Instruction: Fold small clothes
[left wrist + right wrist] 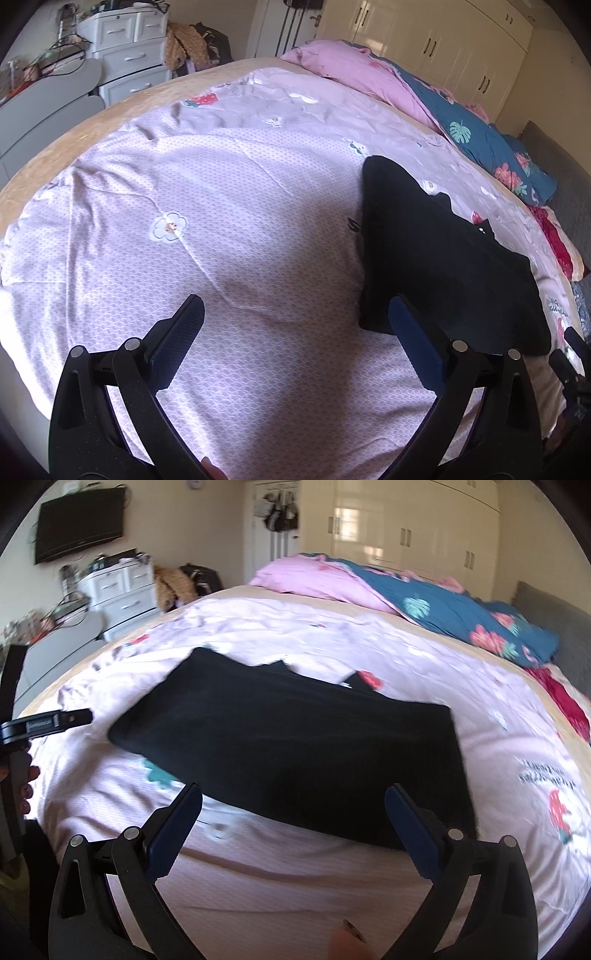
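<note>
We hold both tongs over a bed (229,206) spread with a lilac sheet printed with flowers and strawberries. Our left tongs (297,325) stand spread wide with only bare sheet between the fingers; the black garment (436,251) lies flat to their right, its near corner just behind the right finger, which covers that edge so we cannot tell whether they touch. Our right tongs (293,812) are also spread wide and pinch nothing; the black garment (295,738) lies just ahead of them, its near edge crossing the gap between the fingertips, and its near right corner is hidden behind the right finger. This view is smeared with motion, so the cloth's folds and the jagged far edge are hard to read. At its left rim the left tongs (74,716) appear side-on, cut off by the frame, with a few fingers of our hand (27,782) below them. Beyond the garment a pink and blue floral quilt (461,125) is bunched up, its far end out of view.
</note>
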### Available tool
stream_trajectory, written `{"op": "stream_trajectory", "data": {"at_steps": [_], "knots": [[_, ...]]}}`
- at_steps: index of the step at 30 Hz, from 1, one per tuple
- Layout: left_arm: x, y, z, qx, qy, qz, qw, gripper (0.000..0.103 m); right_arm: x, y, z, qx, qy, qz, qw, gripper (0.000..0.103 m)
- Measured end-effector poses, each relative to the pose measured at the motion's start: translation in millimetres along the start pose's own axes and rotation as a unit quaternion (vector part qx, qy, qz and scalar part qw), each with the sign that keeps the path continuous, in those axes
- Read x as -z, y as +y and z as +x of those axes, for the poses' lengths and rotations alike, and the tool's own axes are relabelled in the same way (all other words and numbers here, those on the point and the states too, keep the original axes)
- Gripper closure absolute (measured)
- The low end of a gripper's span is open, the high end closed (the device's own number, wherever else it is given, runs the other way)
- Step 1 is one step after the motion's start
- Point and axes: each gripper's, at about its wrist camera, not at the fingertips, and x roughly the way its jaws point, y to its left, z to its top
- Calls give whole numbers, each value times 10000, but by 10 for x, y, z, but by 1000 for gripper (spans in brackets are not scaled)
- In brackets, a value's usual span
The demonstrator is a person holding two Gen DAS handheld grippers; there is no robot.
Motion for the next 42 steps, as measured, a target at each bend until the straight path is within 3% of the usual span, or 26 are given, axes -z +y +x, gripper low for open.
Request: {"op": "stream_trajectory", "data": {"at_steps": [7,15,28,38,42], "knots": [[-43,84,5,53,17,-131,9999,9,-101,435,141,-285,75,-371,9989,4],[-204,-45,166,119,113,-45,9999,9,-102,836,437,-328,242,-869,9954,4],[-703,-559,726,116,357,481,9981,9,-124,1318,895,-16,278,-1674,9855,4],[-929,-564,1070,108,448,537,9975,9,-207,1464,1248,293,237,-2075,9775,4],[-892,-453,1184,247,642,260,9973,10,-265,1483,1355,408,149,-2220,9741,4]]}}
